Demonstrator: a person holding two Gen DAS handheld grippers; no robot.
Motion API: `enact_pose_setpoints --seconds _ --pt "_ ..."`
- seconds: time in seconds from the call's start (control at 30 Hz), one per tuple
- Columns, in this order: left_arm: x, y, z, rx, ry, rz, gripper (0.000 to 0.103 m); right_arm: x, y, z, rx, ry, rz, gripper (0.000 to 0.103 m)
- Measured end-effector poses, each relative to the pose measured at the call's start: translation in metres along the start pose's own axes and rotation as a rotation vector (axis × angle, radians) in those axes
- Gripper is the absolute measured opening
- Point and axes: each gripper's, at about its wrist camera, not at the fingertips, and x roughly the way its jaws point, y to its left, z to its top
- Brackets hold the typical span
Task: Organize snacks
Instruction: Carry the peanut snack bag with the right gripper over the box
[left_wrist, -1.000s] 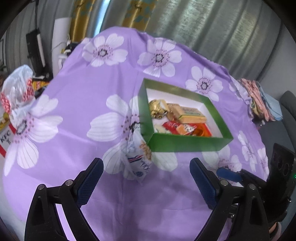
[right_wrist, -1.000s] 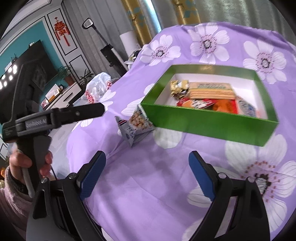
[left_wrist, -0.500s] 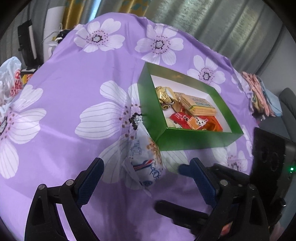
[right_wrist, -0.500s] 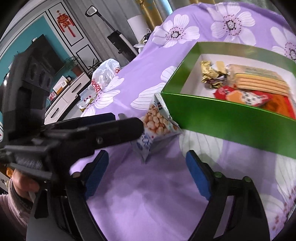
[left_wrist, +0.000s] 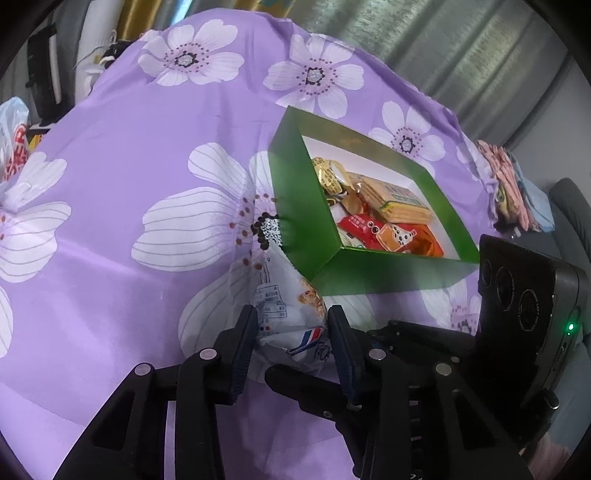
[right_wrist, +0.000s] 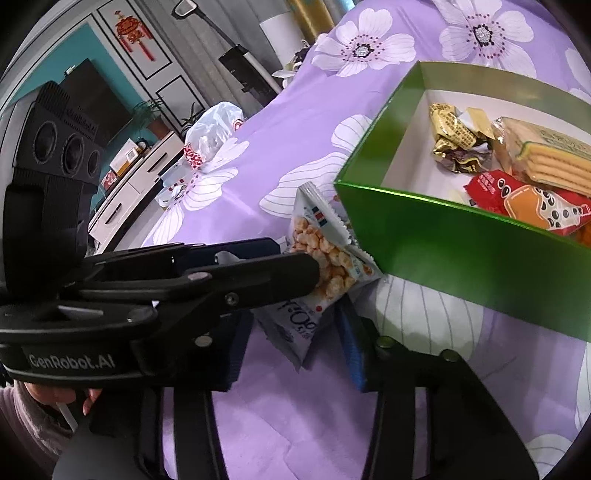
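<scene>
A white snack bag (left_wrist: 284, 314) printed with puffed balls lies on the purple cloth against the near corner of the green box (left_wrist: 301, 221). My left gripper (left_wrist: 291, 332) is closing on the bag, and both pads touch its sides. In the right wrist view the bag (right_wrist: 325, 266) leans on the box (right_wrist: 461, 254). Its lower end sits between the closing jaws of my right gripper (right_wrist: 293, 343). The left gripper (right_wrist: 295, 256) crosses in from the left and hides one right pad. Inside the box lie a gold candy (right_wrist: 454, 136), a wafer pack (right_wrist: 546, 158) and a red packet (right_wrist: 517, 195).
The flowered purple cloth (left_wrist: 129, 129) covers the whole table. A white plastic bag (right_wrist: 210, 136) sits at its far left edge, and folded cloths (left_wrist: 513, 184) lie off its right side. A hand (right_wrist: 55, 398) holds the left gripper's handle. A low cabinet (right_wrist: 129, 184) stands beyond.
Both grippers came down and forward to the snack bag, and their wide jaws narrowed around it. The left gripper now crosses the right wrist view close in front.
</scene>
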Motion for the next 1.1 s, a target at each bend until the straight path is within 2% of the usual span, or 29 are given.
enact_pose_setpoints --seconds 0.33,0.63,0.9,1.1 --pt "-0.023 -0.032 -0.009 0.064 -0.027 0.006 0.039 -0.035 0.01 -0.014 -0.023 -0.053 0.0 0.04" --pt "-0.038 -0.079 -0.005 0.161 -0.065 -0.015 0.039 -0.083 0.012 -0.023 -0.028 -0.143 -0.043 0.04" --pt "-0.039 -0.12 0.021 0.239 -0.107 -0.052 0.04 -0.123 -0.003 -0.013 -0.023 -0.243 -0.107 0.04" --pt "-0.014 -0.141 0.05 0.278 -0.111 -0.066 0.04 -0.133 -0.031 0.012 -0.019 -0.265 -0.17 0.04"
